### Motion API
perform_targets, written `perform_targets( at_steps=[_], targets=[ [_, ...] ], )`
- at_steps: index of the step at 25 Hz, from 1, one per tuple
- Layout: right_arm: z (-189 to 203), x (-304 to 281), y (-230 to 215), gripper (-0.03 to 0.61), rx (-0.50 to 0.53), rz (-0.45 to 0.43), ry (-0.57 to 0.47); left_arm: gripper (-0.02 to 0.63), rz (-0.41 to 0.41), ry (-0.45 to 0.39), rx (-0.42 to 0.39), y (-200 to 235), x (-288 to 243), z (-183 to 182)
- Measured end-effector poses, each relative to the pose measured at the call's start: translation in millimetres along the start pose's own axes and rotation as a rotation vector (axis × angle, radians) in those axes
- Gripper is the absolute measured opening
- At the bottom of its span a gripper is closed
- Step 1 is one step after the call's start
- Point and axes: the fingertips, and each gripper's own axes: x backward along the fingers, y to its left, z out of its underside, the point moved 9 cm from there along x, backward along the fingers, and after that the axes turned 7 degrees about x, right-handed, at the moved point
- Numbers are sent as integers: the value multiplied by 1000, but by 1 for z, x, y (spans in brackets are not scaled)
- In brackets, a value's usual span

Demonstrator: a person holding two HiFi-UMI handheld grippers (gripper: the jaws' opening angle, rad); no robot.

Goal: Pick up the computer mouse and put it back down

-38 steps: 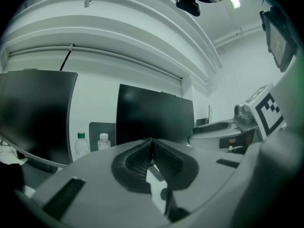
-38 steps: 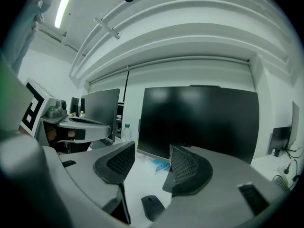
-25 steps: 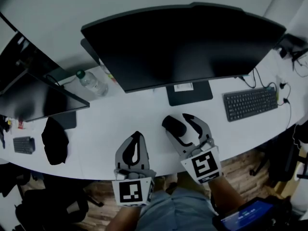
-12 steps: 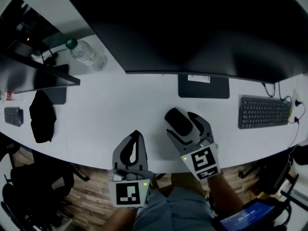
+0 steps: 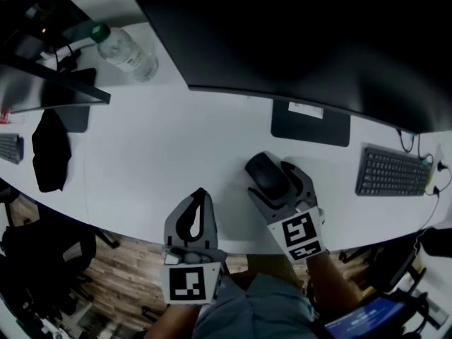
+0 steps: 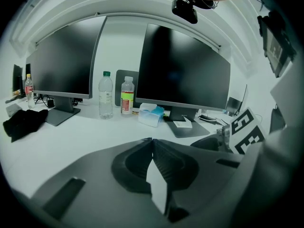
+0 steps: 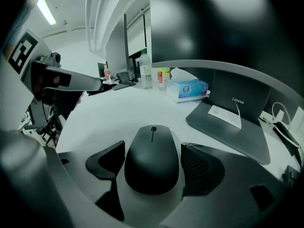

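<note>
The black computer mouse [image 5: 264, 171] [image 7: 152, 161] lies on the white desk [image 5: 176, 154] in front of the big monitor's stand. My right gripper [image 5: 271, 178] [image 7: 153, 149] straddles it, one finger on each side. Its jaws are opening, and a thin strip of desk shows between each pad and the mouse's flanks, so the pads are off it. My left gripper [image 5: 199, 192] [image 6: 152, 140] hovers shut and holding nothing near the desk's front edge, left of the mouse.
A large dark monitor spans the back, its stand base [image 5: 311, 126] just beyond the mouse. A keyboard [image 5: 392, 171] lies at the right. A water bottle [image 5: 127, 48], a black cloth [image 5: 49, 150] and a second monitor [image 5: 42, 97] are at the left. A tissue box [image 7: 187, 89] sits behind.
Both grippers have come down toward the desk. The right jaws have spread wider around the mouse, which now sits on the desk. The left gripper stays shut.
</note>
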Motion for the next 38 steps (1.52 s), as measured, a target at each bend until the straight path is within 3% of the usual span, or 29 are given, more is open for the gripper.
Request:
perform_targets(
  at_steps=[6,15,21,29,38],
  targets=[
    [0,-2,-1,377,-1,3,13,8,-12,-9,10,1,-2,1],
    [0,-2,-4,306,-4,-8,31,8,-14,-33,5,-1,-1,-9],
    [-9,11,-7,302,-55,35,-14,8,14,-69,-31,-7,5,-25],
    [-55,62,-11,301,-84,155,-158,8,80,-162,-96,-13,20,-63],
    [-106,147,-16,301,-83,371,-315,8,192,-327,-172,-27,36,-121]
  ],
)
